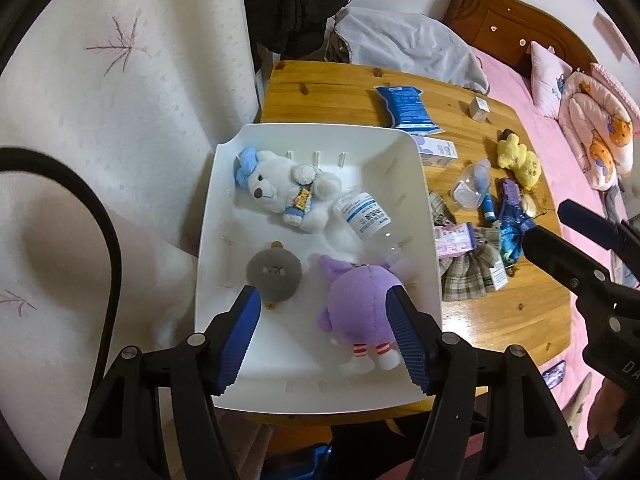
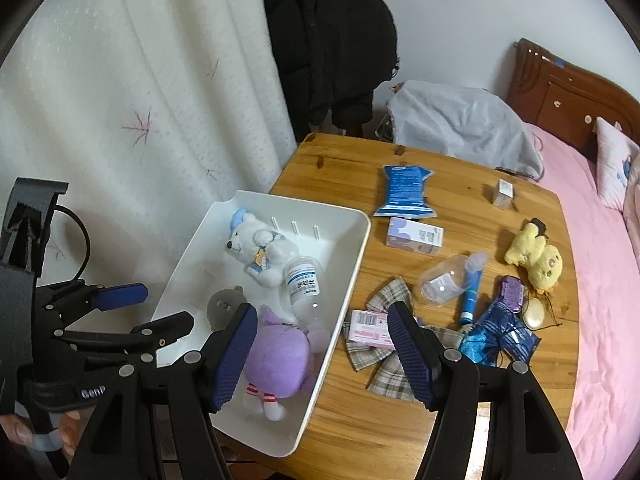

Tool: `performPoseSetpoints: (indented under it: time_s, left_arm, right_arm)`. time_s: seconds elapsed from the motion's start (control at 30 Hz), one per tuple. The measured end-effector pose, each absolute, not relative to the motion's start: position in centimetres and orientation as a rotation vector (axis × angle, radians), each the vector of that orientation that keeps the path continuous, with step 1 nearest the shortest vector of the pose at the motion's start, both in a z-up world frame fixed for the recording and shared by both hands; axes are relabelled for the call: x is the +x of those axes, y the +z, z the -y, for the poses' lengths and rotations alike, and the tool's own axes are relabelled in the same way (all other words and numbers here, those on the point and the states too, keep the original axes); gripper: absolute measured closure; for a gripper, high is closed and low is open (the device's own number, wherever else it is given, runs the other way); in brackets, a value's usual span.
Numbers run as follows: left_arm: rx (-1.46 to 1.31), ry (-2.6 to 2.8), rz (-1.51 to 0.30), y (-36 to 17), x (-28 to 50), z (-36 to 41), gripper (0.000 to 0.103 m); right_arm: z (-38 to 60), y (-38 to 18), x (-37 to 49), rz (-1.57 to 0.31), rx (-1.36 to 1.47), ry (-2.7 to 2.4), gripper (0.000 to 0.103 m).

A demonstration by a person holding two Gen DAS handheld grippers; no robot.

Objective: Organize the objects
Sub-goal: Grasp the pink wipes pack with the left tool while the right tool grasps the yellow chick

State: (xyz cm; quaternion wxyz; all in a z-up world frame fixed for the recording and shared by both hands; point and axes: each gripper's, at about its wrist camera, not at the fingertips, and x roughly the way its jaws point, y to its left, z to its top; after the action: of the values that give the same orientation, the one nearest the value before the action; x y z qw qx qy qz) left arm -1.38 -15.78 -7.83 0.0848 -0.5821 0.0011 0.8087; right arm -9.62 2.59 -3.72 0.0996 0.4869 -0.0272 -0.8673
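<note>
**Over the white bin, both grippers open and empty**

On the wooden table (image 2: 400, 420) a white plastic bin (image 1: 320, 396) sits at the left end, beside a pale curtain (image 1: 120, 80). Inside it lie 4 things: a white teddy bear (image 1: 280, 190) with a blue cap at the far side, a clear bottle (image 1: 366, 216) with a blue-printed label touching the bear, a grey round plush (image 1: 273, 276) near the left wall, and a purple plush (image 1: 360, 308) with striped legs at the near right.

Above the bin's near edge the left gripper (image 1: 325, 334) hangs with its blue-padded jaws spread wide, holding nothing; the purple plush shows between them. The right gripper (image 2: 322, 350) is likewise spread and empty, over the bin's right wall and a plaid bow (image 2: 384, 364).

Loose on the table to the right of the bin: a pink barcoded packet (image 2: 368, 330) lying on the bow, a blue pouch (image 2: 405, 190), a lilac carton (image 2: 415, 237), a small white box (image 2: 503, 193), a clear empty bottle (image 2: 442, 278), a blue tube (image 2: 472, 292), a yellow plush (image 2: 536, 256), a purple case (image 2: 511, 294) and a crumpled blue wrapper (image 2: 500, 338)
</note>
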Motion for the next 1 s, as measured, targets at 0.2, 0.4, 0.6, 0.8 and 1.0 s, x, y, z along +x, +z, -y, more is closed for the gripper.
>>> performPoseSetpoints:
  time_s: [0.2, 0.4, 0.6, 0.8, 1.0]
  left_arm:
    - [-1.755, 2.347, 0.139, -7.6, -1.9, 15.8, 0.032]
    - [-1.721, 2.305, 0.123, -7.2, -1.9, 13.5, 0.032]
    - [-1.682, 2.275, 0.095, -6.5, -1.6, 9.9, 0.032]
    - [-1.691, 2.282, 0.110, -6.0, -1.4, 6.1, 0.032]
    - [-1.769, 2.313, 0.145, -7.3, -1.6, 1.8, 0.032]
  right_arm:
    - [-4.9, -2.8, -8.8, 0.110, 1.410, -2.627, 0.034]
    - [-10.0, -1.7, -7.8, 0.196, 1.395, -2.743, 0.034]
    - [-15.9, -0.4, -7.0, 0.185, 1.361, -2.859, 0.034]
    - [-22.1, -0.1, -7.5, 0.203, 1.332, -2.896, 0.034]
    - [-26.0, -1.6, -9.1, 0.132, 1.328, -2.793, 0.034]
